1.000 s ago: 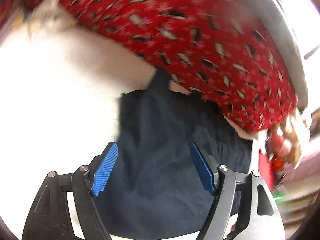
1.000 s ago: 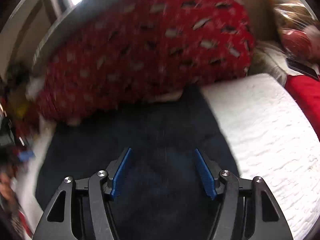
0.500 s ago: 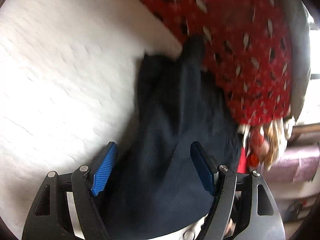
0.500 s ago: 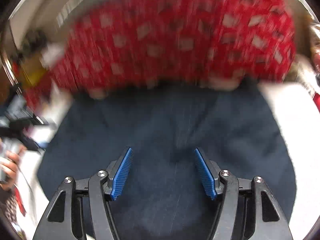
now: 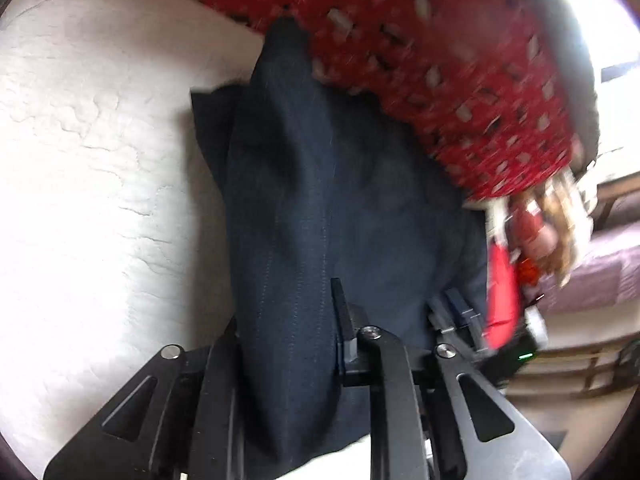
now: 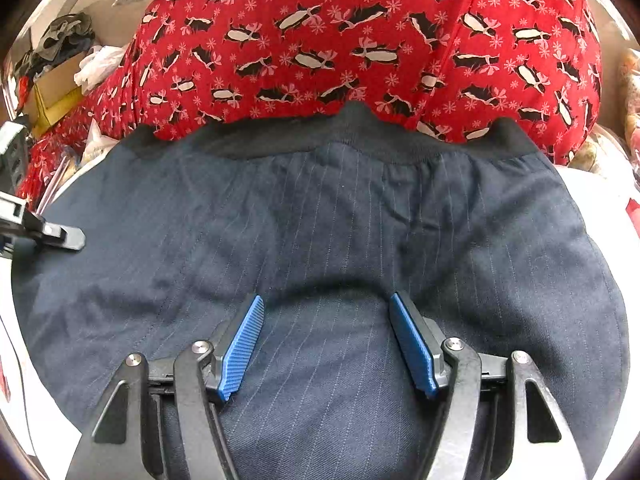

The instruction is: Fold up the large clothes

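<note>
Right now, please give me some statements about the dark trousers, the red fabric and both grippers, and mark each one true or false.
1. The left gripper is closing with a fold of the dark navy pinstriped trousers between its jaws. True.
2. The right gripper is shut on the waistband. False: it is open over the trousers.
3. The red penguin-print fabric lies beyond the black waistband. True.
4. The trousers lie on a bare wooden floor. False: they lie on a white quilted surface.

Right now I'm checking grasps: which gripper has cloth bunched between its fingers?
The left gripper, closing on the navy trousers; the right gripper stands open above them.
</note>
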